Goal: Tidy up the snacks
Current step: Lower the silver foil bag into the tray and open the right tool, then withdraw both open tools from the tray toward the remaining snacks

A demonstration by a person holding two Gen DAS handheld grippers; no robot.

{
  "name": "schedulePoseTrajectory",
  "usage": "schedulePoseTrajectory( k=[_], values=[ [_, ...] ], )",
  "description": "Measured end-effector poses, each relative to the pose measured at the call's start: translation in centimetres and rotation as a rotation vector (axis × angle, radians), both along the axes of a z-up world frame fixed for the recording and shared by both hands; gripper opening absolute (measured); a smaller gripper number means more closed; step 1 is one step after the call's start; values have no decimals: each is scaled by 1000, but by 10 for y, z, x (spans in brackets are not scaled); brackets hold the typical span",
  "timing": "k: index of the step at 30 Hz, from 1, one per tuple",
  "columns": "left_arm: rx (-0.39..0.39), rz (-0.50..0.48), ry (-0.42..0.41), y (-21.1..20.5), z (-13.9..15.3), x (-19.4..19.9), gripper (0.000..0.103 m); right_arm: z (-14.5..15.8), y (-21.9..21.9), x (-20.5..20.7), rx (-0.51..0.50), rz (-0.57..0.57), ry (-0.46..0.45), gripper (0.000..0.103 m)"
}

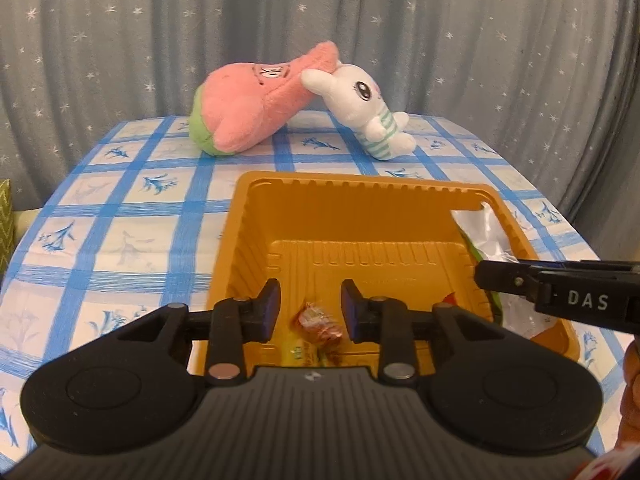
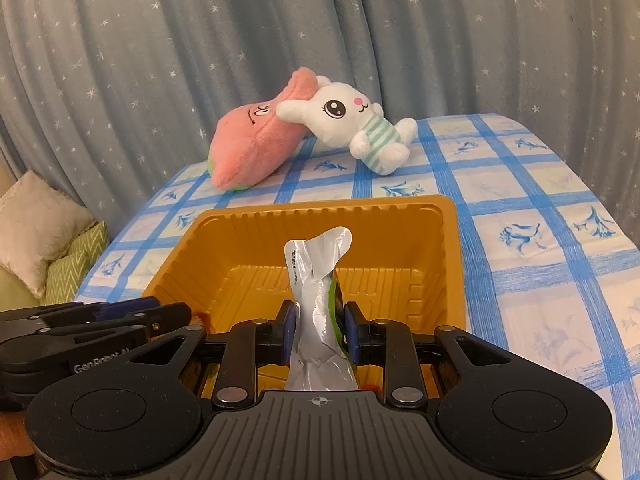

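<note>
An orange plastic tray (image 1: 360, 196) sits on the blue checked tablecloth; it also shows in the right wrist view (image 2: 256, 216). My left gripper (image 1: 310, 306) is open over the tray's near edge, above a small wrapped candy (image 1: 318, 320) lying on the tray floor. My right gripper (image 2: 318, 330) is shut on a silver and green snack packet (image 2: 316, 280) and holds it upright over the tray. In the left wrist view the right gripper (image 1: 486, 276) comes in from the right with the packet (image 1: 486, 232) at the tray's right wall.
A pink plush (image 1: 256, 108) and a white rabbit plush (image 1: 368, 108) lie at the far end of the table. A grey starred curtain hangs behind. Cushions (image 2: 44, 236) lie off the table's left side. Checked cloth (image 1: 120, 220) lies left of the tray.
</note>
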State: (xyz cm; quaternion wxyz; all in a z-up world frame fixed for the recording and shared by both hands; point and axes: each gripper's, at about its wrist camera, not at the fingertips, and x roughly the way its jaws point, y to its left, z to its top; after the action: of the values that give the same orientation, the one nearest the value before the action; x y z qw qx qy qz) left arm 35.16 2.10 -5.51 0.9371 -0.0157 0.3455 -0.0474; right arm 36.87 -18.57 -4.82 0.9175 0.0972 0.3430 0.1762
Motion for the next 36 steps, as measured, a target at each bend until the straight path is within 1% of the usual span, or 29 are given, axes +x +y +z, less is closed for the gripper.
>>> schedulePoseTrajectory(
  k=[4,10,12,13,14,16,18,19,20,26,29,36],
  values=[
    [2,28,5,10,0,-1,30,1,-2,0,11,-10,-1,26],
    [4,42,8,15,-1,-2,35,3,1,-2,40,10,-13,26],
    [6,39,9,15,-1,-2,43,3,2,-2,59,15,-14,26],
    [7,37,6,14,-1,-3,50,3,1,-1,78,14,-12,26],
    [12,34,3,14,-1,-3,54,3,-1,0,101,14,-8,26],
    [28,29,5,12,-1,-4,55,4,-5,2,138,9,0,27],
    [32,28,9,12,-2,-5,58,7,-8,0,144,-9,-17,34],
    [32,28,10,11,-2,-6,59,8,-9,0,135,-20,-29,43],
    [32,27,11,11,-2,-7,60,10,-11,-1,128,-32,-39,50],
    [28,18,6,8,1,-16,62,13,-22,-5,131,-70,-62,52],
    [24,11,1,4,3,-24,64,15,-28,-10,134,-84,-74,52],
    [17,2,-26,-7,10,-49,67,22,-40,-31,133,-124,-106,52]
  ],
)
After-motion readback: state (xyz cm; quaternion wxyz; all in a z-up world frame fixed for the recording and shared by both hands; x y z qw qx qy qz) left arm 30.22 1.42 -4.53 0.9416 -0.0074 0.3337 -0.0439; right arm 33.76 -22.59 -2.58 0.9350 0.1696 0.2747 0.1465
